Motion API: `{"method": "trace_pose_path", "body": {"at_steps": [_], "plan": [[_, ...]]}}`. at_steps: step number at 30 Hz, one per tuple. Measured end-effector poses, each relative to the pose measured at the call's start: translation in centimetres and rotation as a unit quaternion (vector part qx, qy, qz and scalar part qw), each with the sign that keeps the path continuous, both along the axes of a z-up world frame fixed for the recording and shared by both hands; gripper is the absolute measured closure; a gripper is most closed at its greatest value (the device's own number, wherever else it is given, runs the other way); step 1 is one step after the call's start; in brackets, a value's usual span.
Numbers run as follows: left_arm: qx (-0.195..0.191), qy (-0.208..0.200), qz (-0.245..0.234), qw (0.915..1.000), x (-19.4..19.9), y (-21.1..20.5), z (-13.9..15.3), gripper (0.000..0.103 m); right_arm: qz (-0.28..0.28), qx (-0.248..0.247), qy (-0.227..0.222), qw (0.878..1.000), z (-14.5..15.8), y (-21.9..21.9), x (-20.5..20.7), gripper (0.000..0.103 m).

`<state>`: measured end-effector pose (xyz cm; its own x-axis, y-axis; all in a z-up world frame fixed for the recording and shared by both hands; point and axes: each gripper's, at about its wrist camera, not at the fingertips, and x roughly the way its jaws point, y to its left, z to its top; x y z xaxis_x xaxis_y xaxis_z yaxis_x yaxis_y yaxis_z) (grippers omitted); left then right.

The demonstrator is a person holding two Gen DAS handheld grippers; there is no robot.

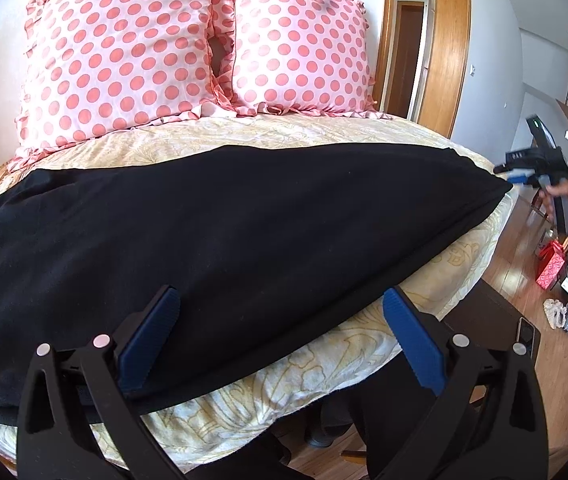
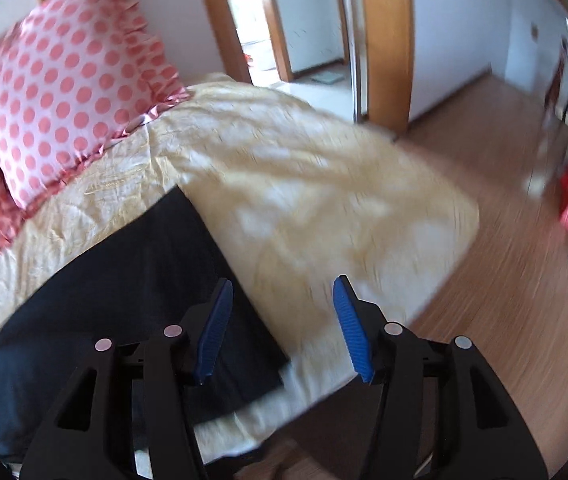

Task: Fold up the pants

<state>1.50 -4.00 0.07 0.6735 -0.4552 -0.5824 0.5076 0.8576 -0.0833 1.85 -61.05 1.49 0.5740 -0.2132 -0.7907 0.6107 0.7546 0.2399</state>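
The black pants (image 1: 220,216) lie stretched across the cream bedspread (image 1: 268,136), long side running left to right. My left gripper (image 1: 280,308) is open and empty, hovering over the pants' near edge. My right gripper (image 2: 280,296) is open and empty, above the right end of the pants (image 2: 132,264); this view is motion-blurred. The right gripper also shows in the left wrist view (image 1: 523,172), held in a hand just past the pants' right tip.
Two pink polka-dot pillows (image 1: 124,48) lean at the head of the bed. A wooden door frame (image 1: 443,48) and open doorway stand behind. The wooden floor (image 2: 503,264) lies right of the bed, with a red bag (image 1: 551,264) and clutter on it.
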Motion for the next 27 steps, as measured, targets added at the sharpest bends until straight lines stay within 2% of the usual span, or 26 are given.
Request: {"method": "trace_pose_path", "body": {"at_steps": [4,6,11,16,18,20,24,27], "plan": [[-0.008,0.002,0.012,0.9999,-0.3,0.4,0.4,0.002,-0.004,0.005,-0.013,1.0,-0.3,0.8,-0.9,0.048],[-0.004,-0.015,0.025,0.9996,-0.7,0.9,0.9,0.002,0.009,0.038,-0.039,0.998,-0.4,1.4,-1.1,0.049],[0.018,-0.067,0.07,0.9951,-1.3,2.8,2.8,0.002,0.019,0.084,-0.082,0.993,-0.6,3.1,-2.4,0.049],[0.024,-0.074,0.109,0.991,-0.7,4.8,3.4,0.002,0.029,0.106,-0.11,0.988,-0.9,3.7,-2.7,0.051],[0.026,-0.072,0.126,0.9891,-0.5,5.5,3.5,0.002,0.018,0.094,-0.111,0.989,-1.0,3.5,-2.6,0.057],[0.021,-0.066,0.141,0.9875,-0.3,6.5,3.4,0.002,0.001,0.093,-0.117,0.989,-1.2,3.2,-2.7,0.069],[0.017,-0.057,0.167,0.9842,-0.1,7.8,3.2,0.002,0.001,0.083,-0.121,0.989,-1.4,3.2,-2.7,0.079],[0.017,-0.051,0.183,0.9816,0.0,8.8,2.8,0.002,0.001,0.088,-0.146,0.985,-1.0,3.3,-3.0,0.087]]}}
